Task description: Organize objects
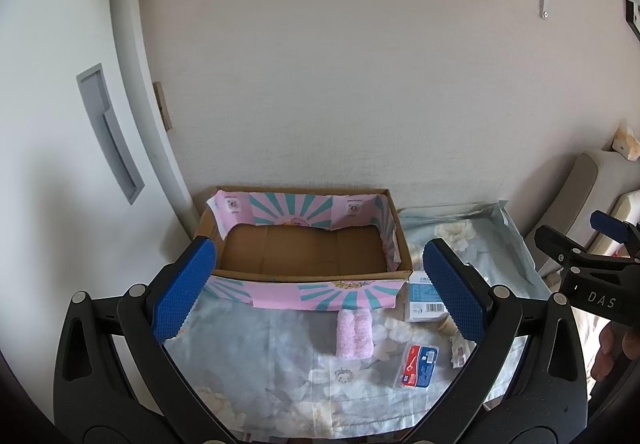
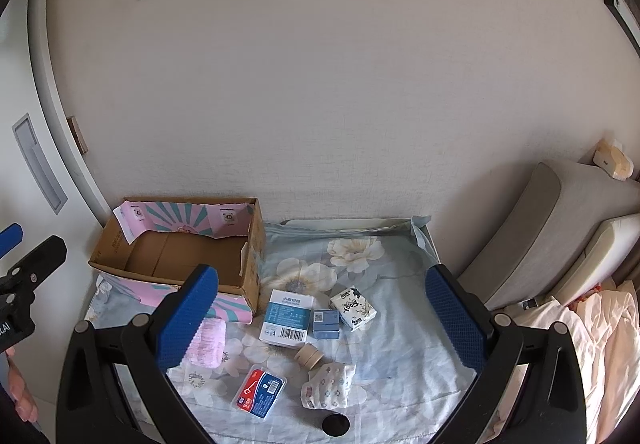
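An open cardboard box (image 1: pixel 304 256) (image 2: pixel 180 256) with a pink and teal flap stands empty at the back left of a floral cloth. In front of it lie a pink rolled towel (image 1: pixel 354 334) (image 2: pixel 208 342), a red and blue floss case (image 1: pixel 416 366) (image 2: pixel 260 392), a white and blue carton (image 2: pixel 286 318) (image 1: pixel 424 302), a small blue box (image 2: pixel 325 323), a tissue pack (image 2: pixel 353 308), a tape roll (image 2: pixel 309 355), a patterned cloth pouch (image 2: pixel 328 386) and a black disc (image 2: pixel 335 425). My left gripper (image 1: pixel 320 292) and right gripper (image 2: pixel 322 324) are open and empty above them.
The floral cloth (image 2: pixel 384 324) covers a small table against a white wall. A grey cushion (image 2: pixel 532 236) and bedding (image 2: pixel 592 332) lie at the right. A white door with a recessed handle (image 1: pixel 108 132) is at the left.
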`<action>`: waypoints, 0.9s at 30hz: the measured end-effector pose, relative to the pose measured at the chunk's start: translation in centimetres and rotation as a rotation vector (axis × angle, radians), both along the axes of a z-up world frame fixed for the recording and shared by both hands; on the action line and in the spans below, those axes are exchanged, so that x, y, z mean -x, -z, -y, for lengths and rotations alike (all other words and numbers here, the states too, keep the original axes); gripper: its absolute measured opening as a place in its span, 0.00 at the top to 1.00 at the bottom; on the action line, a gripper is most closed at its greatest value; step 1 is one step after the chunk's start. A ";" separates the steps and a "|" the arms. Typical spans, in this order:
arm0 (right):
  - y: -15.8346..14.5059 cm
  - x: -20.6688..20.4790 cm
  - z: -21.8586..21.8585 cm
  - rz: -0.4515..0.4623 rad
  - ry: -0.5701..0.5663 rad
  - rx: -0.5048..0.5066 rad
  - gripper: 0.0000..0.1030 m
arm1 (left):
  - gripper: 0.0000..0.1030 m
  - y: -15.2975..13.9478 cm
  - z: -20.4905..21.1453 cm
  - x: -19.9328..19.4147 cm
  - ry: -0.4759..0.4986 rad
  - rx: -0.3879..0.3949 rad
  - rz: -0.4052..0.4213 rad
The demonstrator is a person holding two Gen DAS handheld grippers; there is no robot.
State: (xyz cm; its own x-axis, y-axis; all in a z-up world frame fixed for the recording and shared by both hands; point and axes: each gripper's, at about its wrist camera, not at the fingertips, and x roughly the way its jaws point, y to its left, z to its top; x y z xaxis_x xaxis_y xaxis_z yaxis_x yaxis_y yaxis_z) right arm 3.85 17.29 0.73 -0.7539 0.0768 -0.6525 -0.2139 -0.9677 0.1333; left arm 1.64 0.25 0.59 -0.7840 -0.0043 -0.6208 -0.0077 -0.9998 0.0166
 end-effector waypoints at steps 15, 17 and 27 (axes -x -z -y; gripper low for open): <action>-0.1 -0.2 -0.1 0.005 0.007 0.006 0.00 | 0.00 0.5 -0.2 0.2 0.002 -0.025 0.023; -0.1 -0.2 -0.3 0.009 0.006 0.006 0.00 | 0.00 0.7 -0.2 0.4 0.000 -0.034 0.030; -0.2 0.3 -5.4 0.020 0.022 0.027 0.00 | 0.00 1.1 -0.4 1.4 0.009 -0.045 0.037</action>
